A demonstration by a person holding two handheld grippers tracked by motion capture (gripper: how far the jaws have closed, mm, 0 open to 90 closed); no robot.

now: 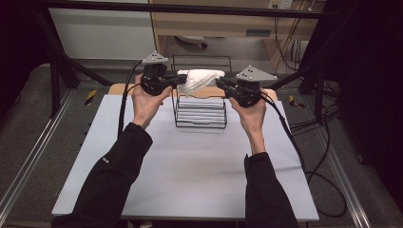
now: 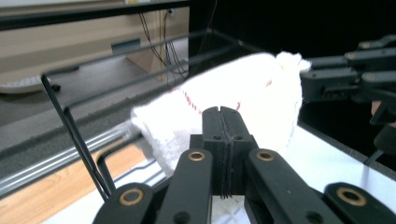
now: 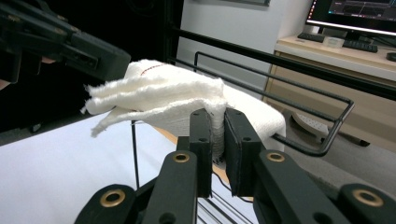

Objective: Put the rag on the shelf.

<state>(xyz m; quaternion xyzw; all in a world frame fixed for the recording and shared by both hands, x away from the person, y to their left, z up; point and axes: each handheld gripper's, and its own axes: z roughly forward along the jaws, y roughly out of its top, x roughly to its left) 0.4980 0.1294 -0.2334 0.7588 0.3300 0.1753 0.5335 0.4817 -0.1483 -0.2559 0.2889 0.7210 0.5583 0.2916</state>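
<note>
A white rectangular table (image 1: 190, 161) stands on grey carpeted floor (image 1: 28, 118), framed by black metal rails (image 1: 190, 8). Behind it sit a pale wooden cabinet (image 1: 214, 21) and a white wall panel (image 1: 102, 33); dark curtains (image 1: 375, 71) flank the sides

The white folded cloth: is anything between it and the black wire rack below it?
Nothing visible stands in the way. The white folded cloth is held over the open top of the black wire rack, pinched by the left tool and the right tool at its two ends.
</note>
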